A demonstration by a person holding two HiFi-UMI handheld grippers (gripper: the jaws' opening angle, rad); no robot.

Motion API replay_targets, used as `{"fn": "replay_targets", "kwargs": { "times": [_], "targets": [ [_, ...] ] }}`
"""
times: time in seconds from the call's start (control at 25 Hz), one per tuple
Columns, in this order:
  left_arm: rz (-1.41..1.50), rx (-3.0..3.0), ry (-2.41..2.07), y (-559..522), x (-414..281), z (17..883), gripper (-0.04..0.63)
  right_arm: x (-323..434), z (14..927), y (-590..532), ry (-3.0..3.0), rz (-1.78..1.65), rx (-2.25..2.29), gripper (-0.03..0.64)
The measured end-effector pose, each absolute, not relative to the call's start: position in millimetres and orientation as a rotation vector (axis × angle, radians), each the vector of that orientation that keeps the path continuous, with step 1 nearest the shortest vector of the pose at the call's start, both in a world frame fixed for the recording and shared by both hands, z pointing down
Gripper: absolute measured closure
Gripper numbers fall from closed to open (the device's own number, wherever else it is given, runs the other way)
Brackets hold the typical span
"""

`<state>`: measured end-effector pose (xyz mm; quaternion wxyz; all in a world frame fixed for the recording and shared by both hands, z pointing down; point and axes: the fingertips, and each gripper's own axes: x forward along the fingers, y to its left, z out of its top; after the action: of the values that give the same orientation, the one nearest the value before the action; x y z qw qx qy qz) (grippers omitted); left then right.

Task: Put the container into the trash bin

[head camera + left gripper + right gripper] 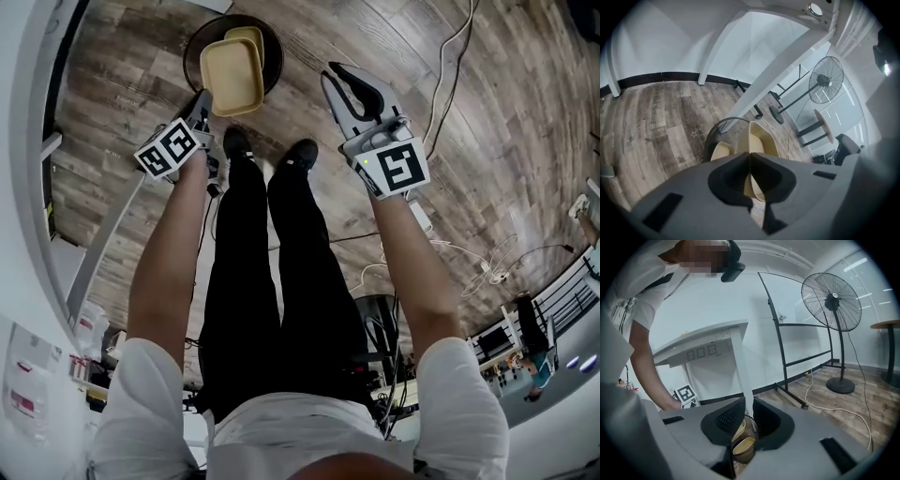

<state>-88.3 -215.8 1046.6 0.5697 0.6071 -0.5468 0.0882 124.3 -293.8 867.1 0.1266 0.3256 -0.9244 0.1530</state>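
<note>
**Release step: container held over bin**

Bin [273, 58]: dark, round, on wood floor [122, 84] at 12 o'clock of head view. A 2nd beige tub [251, 37] lies inside.

Container [231, 77]: beige, shallow, rectangular w/ rounded corners, looks empty, open side up. It hangs over the bin mouth; height above it unclear.

L gripper [204, 98]: at container's 8 o'clock, jaws pressed together, pinching its rim.

R gripper [349, 82]: at bin's 3 o'clock, jaws slightly apart, nothing between.

Judged: carry done, drop pending. Next: centre container over the opening, since its 6 o'clock edge seems to overhang the rim, then spread L jaws.
</note>
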Motion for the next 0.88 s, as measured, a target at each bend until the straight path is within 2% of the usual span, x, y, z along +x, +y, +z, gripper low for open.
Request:
{"fn": "replay_targets", "kwargs": {
  "times": [0.32, 0.36, 0.44, 0.64, 0.88],
  "targets": [
    [0.168, 1.384, -1.322, -223, -93, 1079, 0.574, 119, 875, -295, -2.722, 0.451, 0.936, 0.545],
    [0.178, 1.368, -1.327, -221, -95, 1083, 0.563, 117, 875, -296, -2.725, 0.449, 0.931, 0.545],
    [0.200, 1.348, -1.338, -216, -102, 1086, 0.474, 110, 871, -295, -2.733, 0.440, 0.919, 0.545],
    [0.182, 1.382, -1.339, -200, -103, 1061, 0.485, 103, 859, -288, -2.736, 0.425, 0.892, 0.545],
    [0.207, 1.622, -1.275, -210, -69, 992, 0.488, 115, 827, -293, -2.738, 0.405, 0.906, 0.545]
  ]
}}
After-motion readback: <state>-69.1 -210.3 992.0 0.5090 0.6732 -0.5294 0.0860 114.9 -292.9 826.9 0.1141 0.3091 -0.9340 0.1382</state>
